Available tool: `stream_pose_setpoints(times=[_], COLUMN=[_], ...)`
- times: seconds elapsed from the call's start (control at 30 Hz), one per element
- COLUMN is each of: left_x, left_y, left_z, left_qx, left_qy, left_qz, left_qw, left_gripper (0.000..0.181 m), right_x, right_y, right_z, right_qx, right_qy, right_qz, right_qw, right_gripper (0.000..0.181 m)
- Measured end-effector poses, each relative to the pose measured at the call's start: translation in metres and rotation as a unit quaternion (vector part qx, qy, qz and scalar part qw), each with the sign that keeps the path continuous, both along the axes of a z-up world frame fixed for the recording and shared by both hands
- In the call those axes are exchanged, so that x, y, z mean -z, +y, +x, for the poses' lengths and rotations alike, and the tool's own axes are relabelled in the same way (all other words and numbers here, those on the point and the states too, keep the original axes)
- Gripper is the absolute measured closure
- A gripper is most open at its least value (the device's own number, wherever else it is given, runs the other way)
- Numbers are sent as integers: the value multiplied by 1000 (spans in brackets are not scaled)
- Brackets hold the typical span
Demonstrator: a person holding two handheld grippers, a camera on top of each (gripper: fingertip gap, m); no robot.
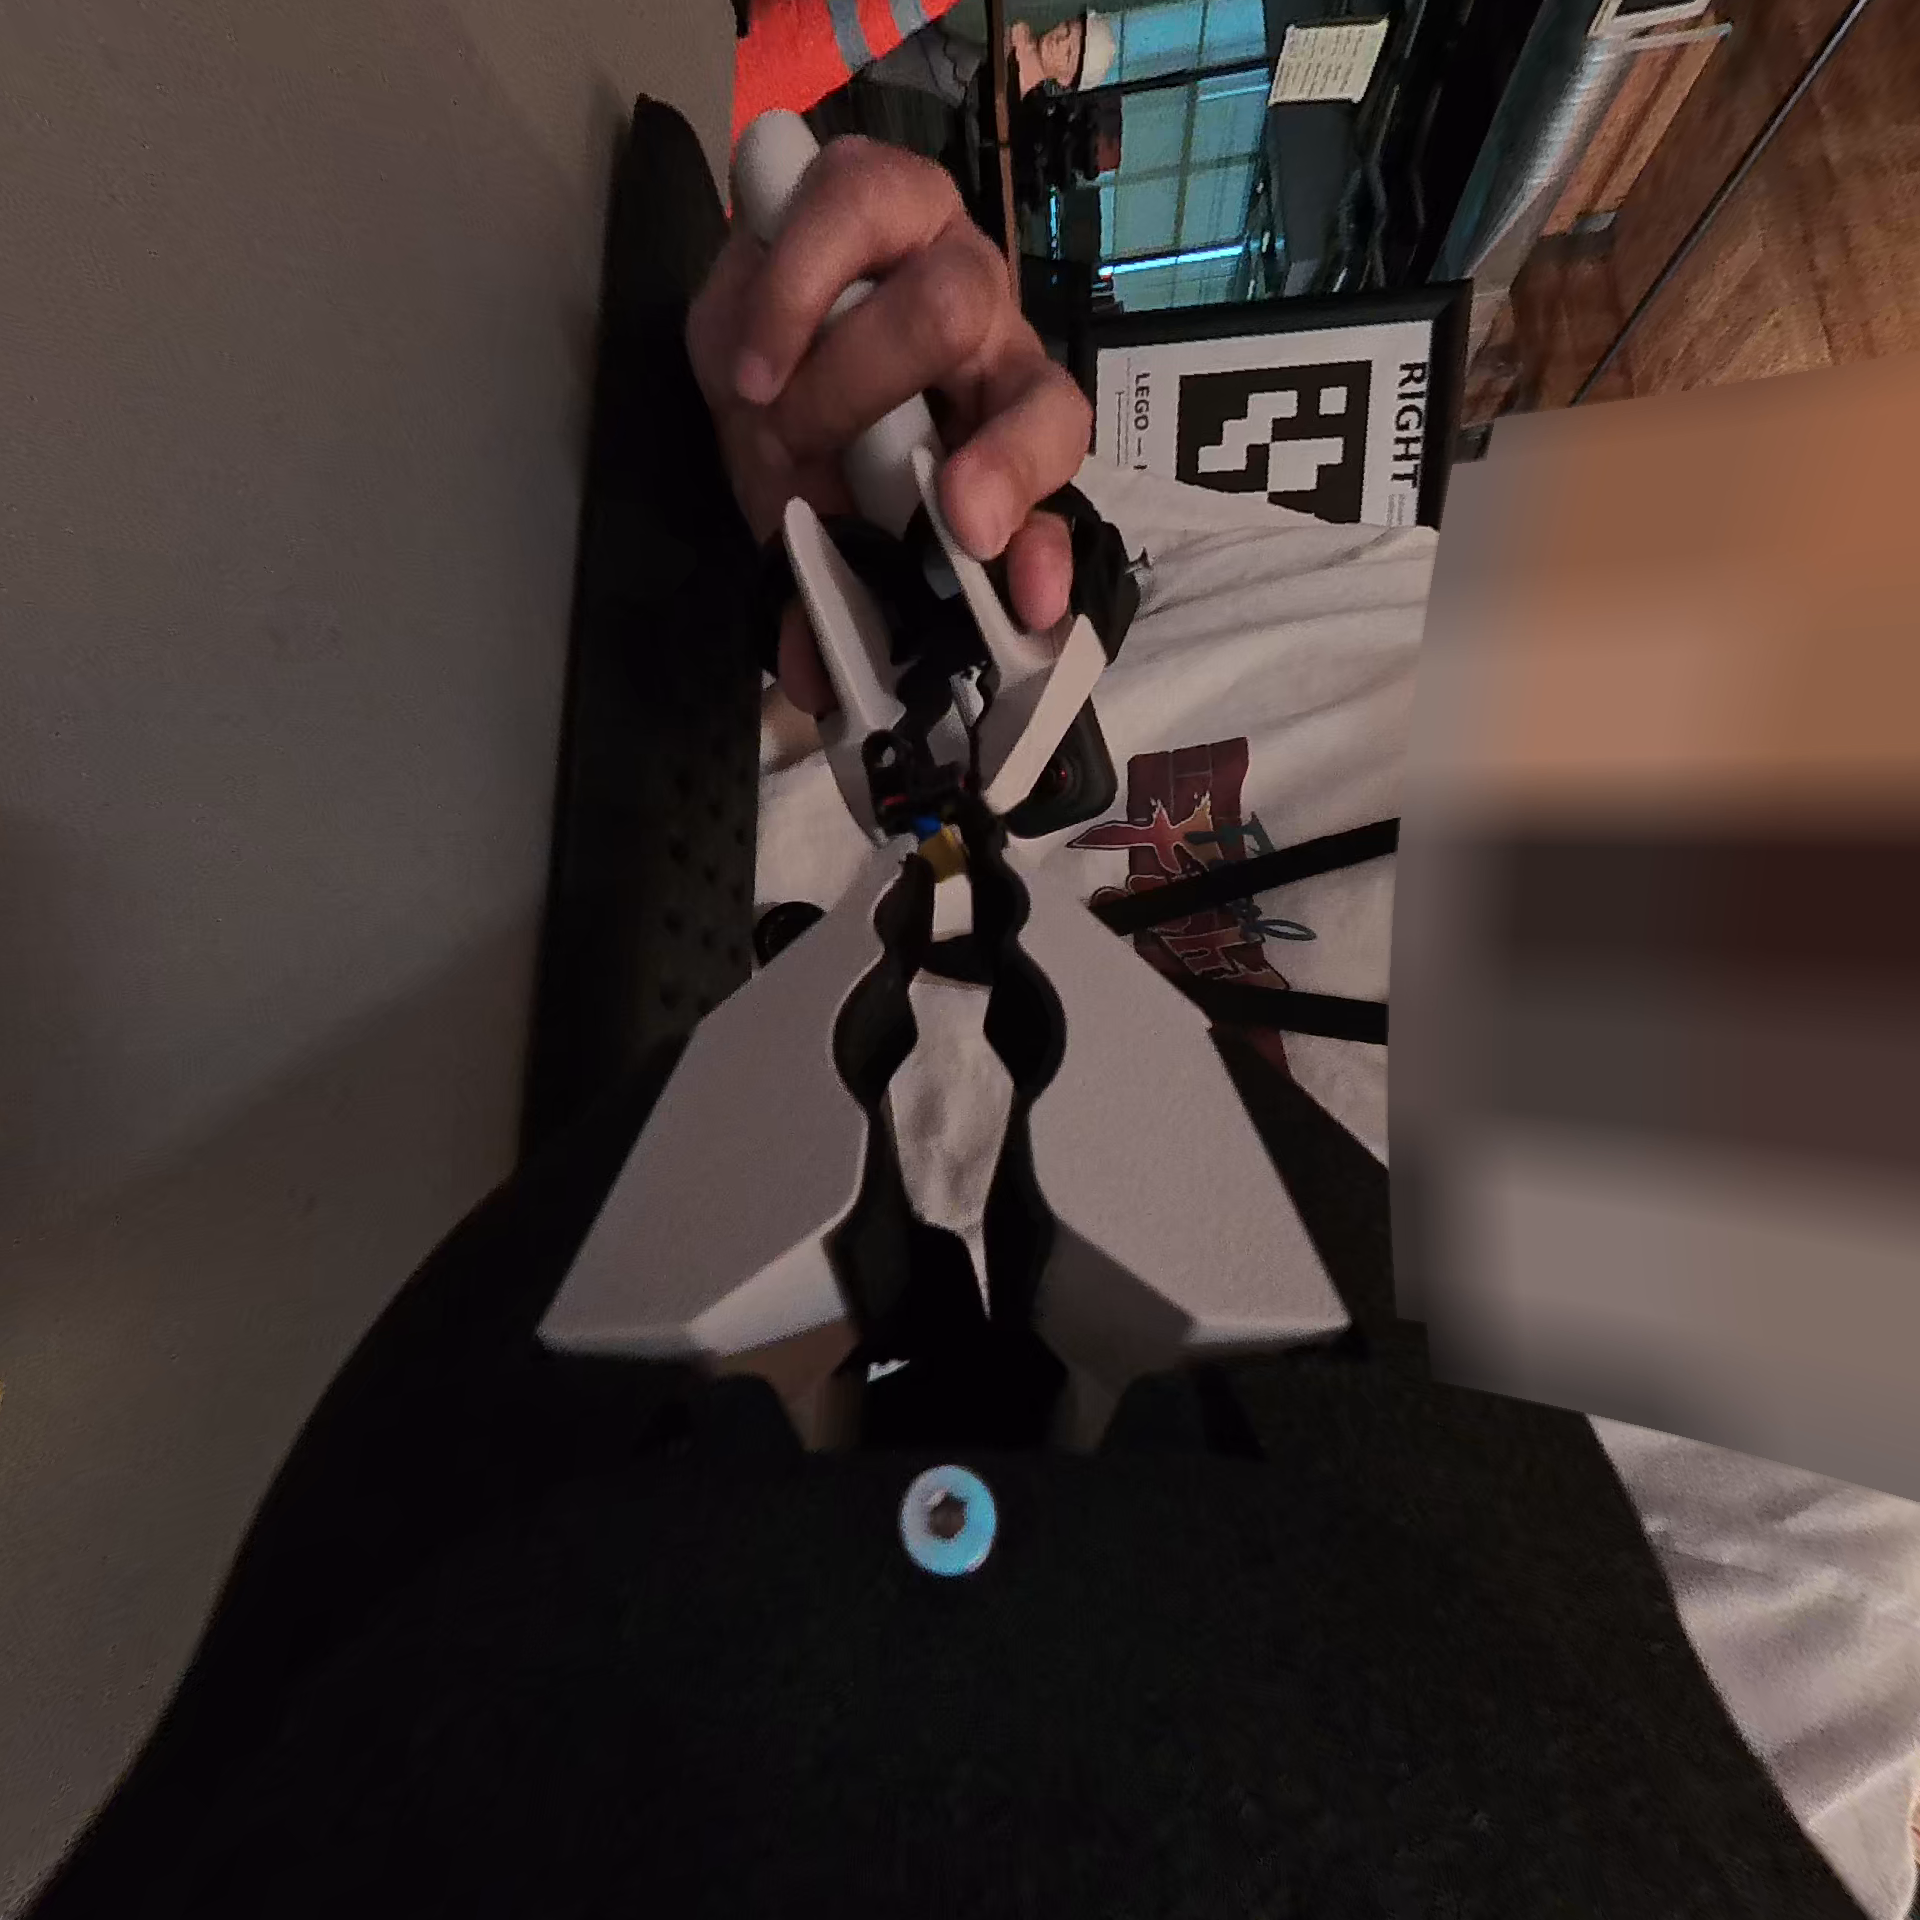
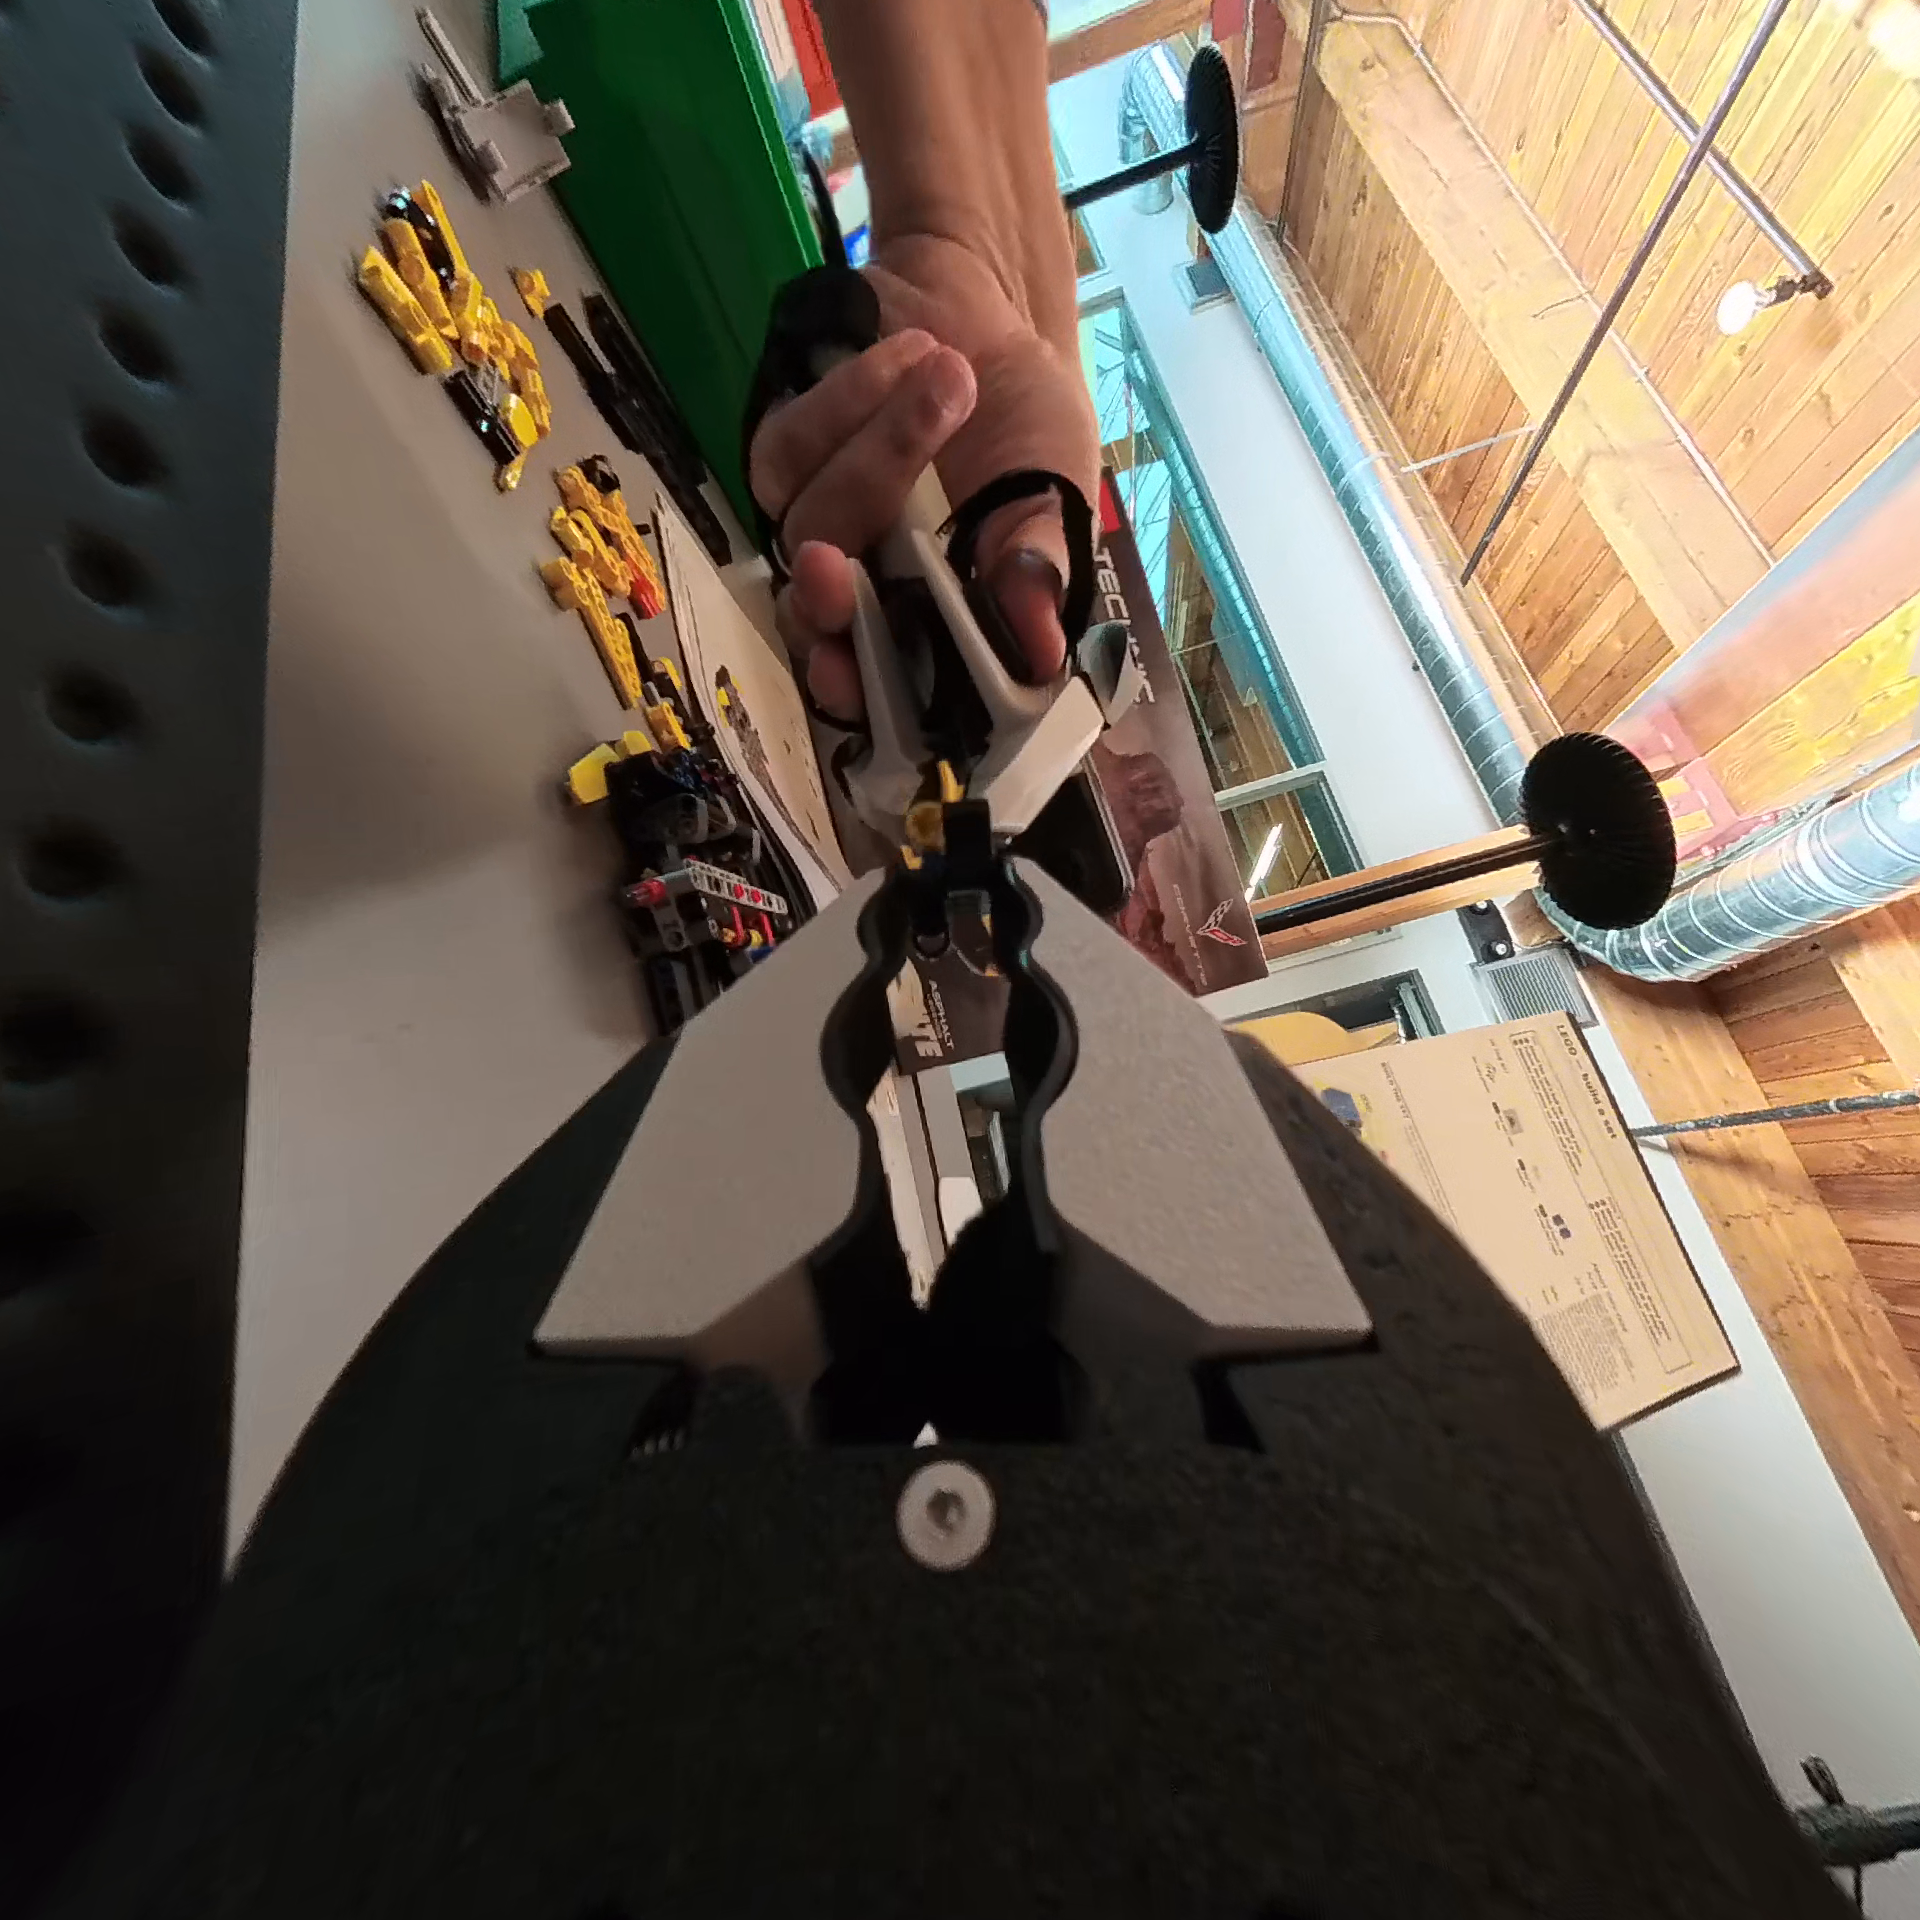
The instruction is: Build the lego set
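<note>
Yellow and black bits are what both tools are fussing over right now, held up in the air tip to tip. The left tool (image 1: 940,883) has its jaws pinched together on a small yellow piece (image 1: 943,854), and the right tool (image 2: 951,894) is clamped on a small black piece (image 2: 966,836) right at its tips. In each wrist view the other tool sits straight ahead, nose to nose, with a hand (image 2: 914,457) wrapped around its handle.

My read: this is a joining step, pushing the yellow piece into the black one. The two look like they're touching or just about, but it's too small and dark at the tips to say if anything has seated.

Next move probably wants both grips kept firm, the pieces lined up square, then a straight push along the tools' shared line. Any twist and one piece likely slips out.

Off to the left of the right tool, the table (image 2: 416,831) carries loose yellow parts (image 2: 457,312) and the half-built black model (image 2: 686,862), well apart from the tips. The set's box (image 2: 1174,831) stands just behind the left tool.
</note>
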State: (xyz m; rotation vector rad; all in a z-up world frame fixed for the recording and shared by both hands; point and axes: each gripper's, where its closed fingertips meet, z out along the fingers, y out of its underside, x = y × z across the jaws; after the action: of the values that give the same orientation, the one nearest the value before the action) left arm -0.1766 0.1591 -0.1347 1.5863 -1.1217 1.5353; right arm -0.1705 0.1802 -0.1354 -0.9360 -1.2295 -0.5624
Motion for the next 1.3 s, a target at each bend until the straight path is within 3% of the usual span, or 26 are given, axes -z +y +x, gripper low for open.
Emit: stream_pose_setpoints(times=[0.23, 0.5, 0.67, 0.9, 0.97, 1.07, 1.23, 1.27, 1.3], left_x=[3, 12, 10, -5, -6, 7, 30, 32, 33], left_y=[0, 9, 8, 22, 29, 44, 68, 66, 64], left_z=[2, 6, 4, 13, 17, 32, 62, 66, 68], left_qx=[-32, -69, -71, -105, -132, -179, -232, -231, -232], left_qy=[-21, -74, -48, -143, -169, -197, -238, -243, -246], left_qz=[-1, 101, 68, 199, 210, 265, 445, 462, 479], left_qw=[999, 990, 994, 964, 954, 927, 832, 821, 810], left_gripper=[175, 176, 176, 177, 176, 176, 175, 175, 175], right_x=[2, 5, 5, 0, -15, -18, -29, -27, -25], right_y=[0, 10, 11, 22, 20, 31, 65, 69, 72], right_z=[0, 6, 6, 23, 24, 29, 55, 57, 58], right_qx=[-3, -11, -22, -53, -102, -141, -173, -174, -170], right_qy=[3, 62, 74, 268, 349, 476, 633, 647, 654], right_qz=[-9, -73, -78, -254, -288, -415, -502, -517, -523], right_qw=[1000, 995, 994, 928, 886, 762, 563, 533, 520], right_gripper=[167, 166, 166, 167, 167, 166, 166, 166, 167])
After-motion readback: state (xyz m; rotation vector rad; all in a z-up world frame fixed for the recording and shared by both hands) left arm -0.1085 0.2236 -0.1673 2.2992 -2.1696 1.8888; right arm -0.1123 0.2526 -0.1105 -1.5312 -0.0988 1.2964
